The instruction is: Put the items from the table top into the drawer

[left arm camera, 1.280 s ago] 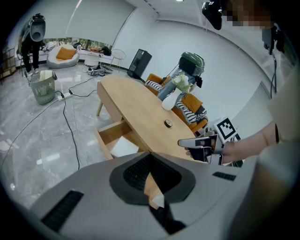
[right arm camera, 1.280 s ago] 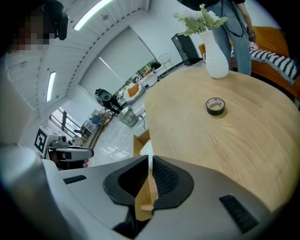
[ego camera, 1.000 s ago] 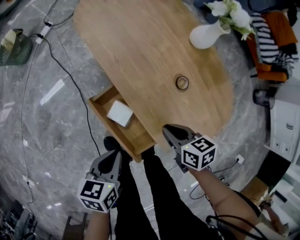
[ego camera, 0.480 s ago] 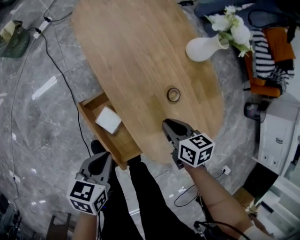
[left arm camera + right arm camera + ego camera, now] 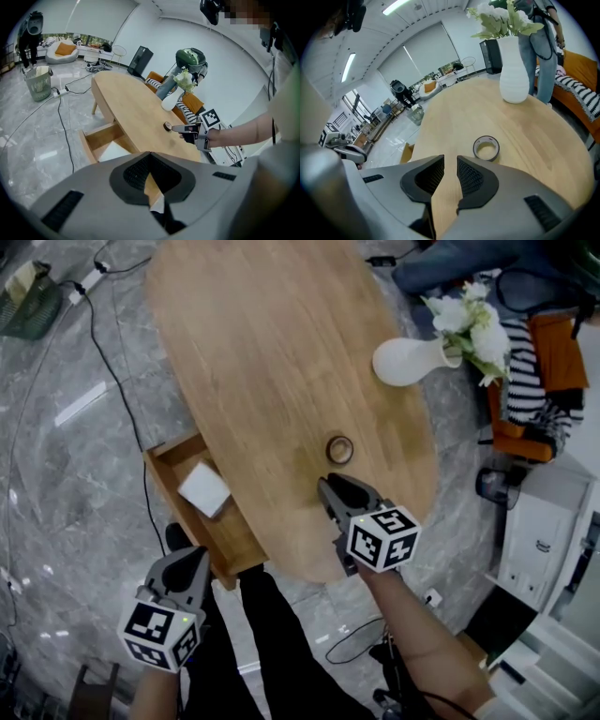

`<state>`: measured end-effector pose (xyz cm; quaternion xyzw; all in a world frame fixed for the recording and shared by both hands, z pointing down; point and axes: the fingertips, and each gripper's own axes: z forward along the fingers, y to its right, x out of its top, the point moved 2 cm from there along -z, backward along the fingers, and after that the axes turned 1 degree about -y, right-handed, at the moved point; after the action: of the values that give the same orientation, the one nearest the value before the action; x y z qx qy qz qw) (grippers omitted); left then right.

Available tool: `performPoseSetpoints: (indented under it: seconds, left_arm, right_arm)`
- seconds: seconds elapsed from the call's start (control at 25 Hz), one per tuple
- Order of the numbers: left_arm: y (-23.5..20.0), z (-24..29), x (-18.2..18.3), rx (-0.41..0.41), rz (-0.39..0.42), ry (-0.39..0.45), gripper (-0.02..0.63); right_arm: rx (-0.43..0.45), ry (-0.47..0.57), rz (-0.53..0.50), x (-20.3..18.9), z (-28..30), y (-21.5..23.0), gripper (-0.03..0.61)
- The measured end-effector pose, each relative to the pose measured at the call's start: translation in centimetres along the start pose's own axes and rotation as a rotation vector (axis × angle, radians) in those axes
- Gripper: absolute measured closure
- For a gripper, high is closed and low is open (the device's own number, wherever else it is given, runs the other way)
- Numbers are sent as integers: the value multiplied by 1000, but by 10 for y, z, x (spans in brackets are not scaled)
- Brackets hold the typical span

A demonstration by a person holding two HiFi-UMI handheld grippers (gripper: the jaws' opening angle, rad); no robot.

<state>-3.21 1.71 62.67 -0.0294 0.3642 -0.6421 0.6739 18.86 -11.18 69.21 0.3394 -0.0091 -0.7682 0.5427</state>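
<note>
Head view: the drawer (image 5: 223, 538) stands open at 9 o'clock of the table (image 5: 253, 352), with 1 white box (image 5: 204, 488) inside. 1 tape roll (image 5: 339, 449) remains on the wood, a vase (image 5: 409, 362) at 1 o'clock of it. The right gripper (image 5: 328, 487) sits just at 6 o'clock of the roll.

Left gripper view: the left gripper (image 5: 149, 157) is closed and empty.

Right gripper view: the jaws have just been opening to a narrow gap, with nothing between them. The roll lies just beyond, at 1 o'clock. I judge 1 item stowed and the roll still to fetch.
</note>
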Motion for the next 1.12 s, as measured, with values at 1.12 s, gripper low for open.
performPoseSetpoints:
  seconds: [1.12]
  left_arm:
    - [-20, 16, 5, 16, -84, -7, 614]
  right_arm:
    - [-186, -206, -192, 9, 44, 50, 517]
